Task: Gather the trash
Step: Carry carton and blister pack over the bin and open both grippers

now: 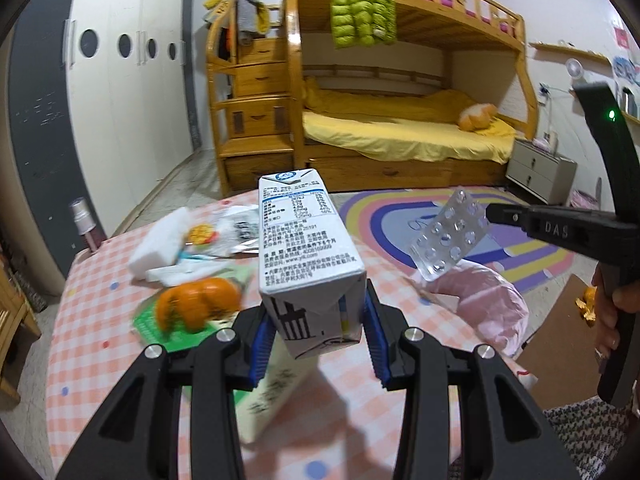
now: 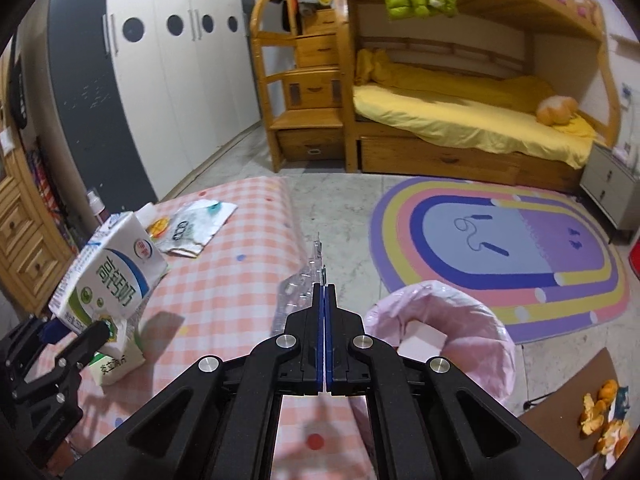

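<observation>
Left tongs point(image 1: 316, 332) clenched on one white-and-blue milk carton point(image 1: 304, 248), printed with small text, raised above checked tablecloth point(image 1: 100, 320). Right tongs point(image 2: 324, 280) pinched tight on one clear, silver-backed blister pack point(image 2: 298, 292), held edge-on ahead of blue pads. Just right of right tongs, one pink-lined bin point(image 2: 472, 320). Left of carton, one orange peel point(image 1: 196, 304) and crumpled wrappers point(image 1: 224, 232).
</observation>
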`<control>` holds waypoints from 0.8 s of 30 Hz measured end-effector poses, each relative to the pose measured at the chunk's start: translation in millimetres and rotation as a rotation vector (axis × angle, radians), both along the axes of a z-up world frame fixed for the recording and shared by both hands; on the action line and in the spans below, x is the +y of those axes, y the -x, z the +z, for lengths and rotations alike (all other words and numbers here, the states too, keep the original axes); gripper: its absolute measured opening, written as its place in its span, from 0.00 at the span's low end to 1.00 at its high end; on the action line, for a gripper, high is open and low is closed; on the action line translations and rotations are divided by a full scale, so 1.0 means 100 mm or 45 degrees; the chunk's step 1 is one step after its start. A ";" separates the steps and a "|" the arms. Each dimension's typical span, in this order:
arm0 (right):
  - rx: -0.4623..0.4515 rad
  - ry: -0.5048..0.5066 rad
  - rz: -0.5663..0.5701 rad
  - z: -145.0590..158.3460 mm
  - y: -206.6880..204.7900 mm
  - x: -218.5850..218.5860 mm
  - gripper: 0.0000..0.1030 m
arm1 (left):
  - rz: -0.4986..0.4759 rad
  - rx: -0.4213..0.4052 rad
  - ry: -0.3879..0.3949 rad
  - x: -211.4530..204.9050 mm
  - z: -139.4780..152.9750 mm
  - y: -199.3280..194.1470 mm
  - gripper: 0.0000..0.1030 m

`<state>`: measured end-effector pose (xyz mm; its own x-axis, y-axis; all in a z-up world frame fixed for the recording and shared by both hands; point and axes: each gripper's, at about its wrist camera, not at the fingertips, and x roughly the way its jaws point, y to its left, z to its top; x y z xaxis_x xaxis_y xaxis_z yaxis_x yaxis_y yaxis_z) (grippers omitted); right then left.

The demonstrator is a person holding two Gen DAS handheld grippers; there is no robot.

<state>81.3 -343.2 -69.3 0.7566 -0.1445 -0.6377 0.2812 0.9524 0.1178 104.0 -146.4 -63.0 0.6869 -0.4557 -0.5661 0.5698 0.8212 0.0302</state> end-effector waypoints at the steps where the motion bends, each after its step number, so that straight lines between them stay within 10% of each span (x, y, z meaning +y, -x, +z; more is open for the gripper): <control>1: 0.000 -0.001 -0.020 0.00 0.02 -0.05 0.00 | -0.015 0.005 -0.008 -0.09 -0.01 0.01 0.37; 24: 0.104 -0.094 -0.516 -0.42 0.39 -1.30 0.05 | -0.419 0.165 -0.026 -1.89 -0.35 -0.10 0.40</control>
<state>42.4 -473.6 -110.9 0.5944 -0.3716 -0.7132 0.6427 0.7525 0.1436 113.8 -335.2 -98.3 0.4271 -0.6282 -0.6504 0.8039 0.5931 -0.0449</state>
